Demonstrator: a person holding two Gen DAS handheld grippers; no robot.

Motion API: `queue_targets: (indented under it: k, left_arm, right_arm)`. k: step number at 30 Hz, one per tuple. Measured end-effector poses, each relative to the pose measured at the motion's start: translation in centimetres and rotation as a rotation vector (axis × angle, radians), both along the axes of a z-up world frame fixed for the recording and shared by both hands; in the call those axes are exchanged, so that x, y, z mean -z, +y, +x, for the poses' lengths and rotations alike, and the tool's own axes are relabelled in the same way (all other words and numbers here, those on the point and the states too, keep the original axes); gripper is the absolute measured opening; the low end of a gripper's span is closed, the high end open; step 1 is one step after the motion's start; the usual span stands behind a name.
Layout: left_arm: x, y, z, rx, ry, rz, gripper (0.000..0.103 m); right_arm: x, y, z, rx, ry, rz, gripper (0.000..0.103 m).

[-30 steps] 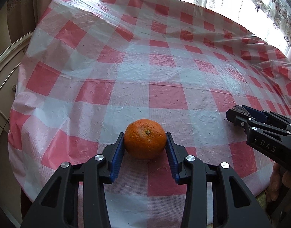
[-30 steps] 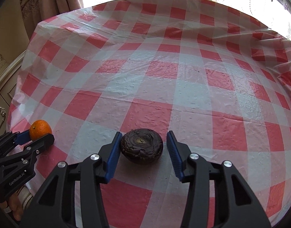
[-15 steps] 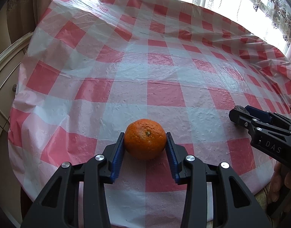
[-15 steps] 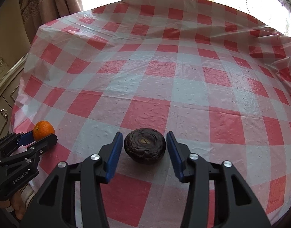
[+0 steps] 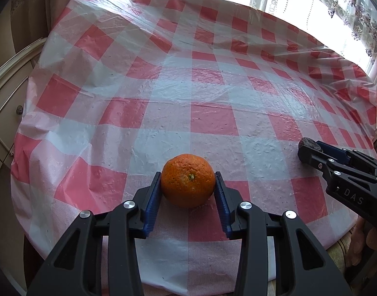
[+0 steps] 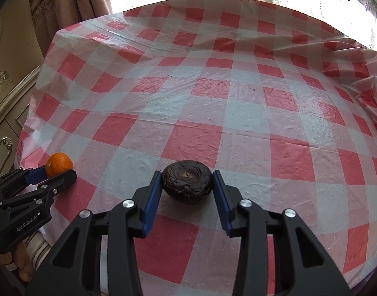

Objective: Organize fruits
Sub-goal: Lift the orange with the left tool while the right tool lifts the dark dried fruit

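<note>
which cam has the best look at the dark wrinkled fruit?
Right wrist: the dark wrinkled fruit sits centred and whole between the closing right gripper's pads. Left wrist shows only a sliver at the frame's right edge, behind that gripper's finger.

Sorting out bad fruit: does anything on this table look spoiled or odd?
Yes. The dark, shrivelled round fruit between the right gripper's closing pads looks wrinkled and blackened. The orange tangerine looks sound.

- One orange (image 5: 188, 179)
- One dark, wrinkled fruit (image 6: 186, 180) (kind unclear)
- Two grippers: left gripper (image 5: 188, 190), right gripper (image 6: 187, 190)
- One worktop (image 5: 163, 93) under one checked cloth (image 6: 237, 113)
</note>
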State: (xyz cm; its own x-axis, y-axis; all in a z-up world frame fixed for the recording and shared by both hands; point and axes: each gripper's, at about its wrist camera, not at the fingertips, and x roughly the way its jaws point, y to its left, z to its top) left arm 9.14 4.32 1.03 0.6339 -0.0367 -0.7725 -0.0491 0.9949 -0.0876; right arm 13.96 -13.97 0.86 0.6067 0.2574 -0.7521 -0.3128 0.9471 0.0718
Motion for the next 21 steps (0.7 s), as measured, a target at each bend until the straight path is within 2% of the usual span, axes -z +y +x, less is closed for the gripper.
queue_targets:
  k: [8, 21]
  left_arm:
    - [-1.2, -1.2, -0.9, 0.017, -0.032, 0.050, 0.038]
    - [-3.4, -4.2, -2.1, 0.083, -0.070, 0.139, 0.038]
  right_arm:
    - [-1.3, -0.6, -1.8, 0.009, -0.044, -0.002, 0.042]
    - [-3.5, -3.7, -4.8, 0.047, -0.081, 0.055, 0.042]
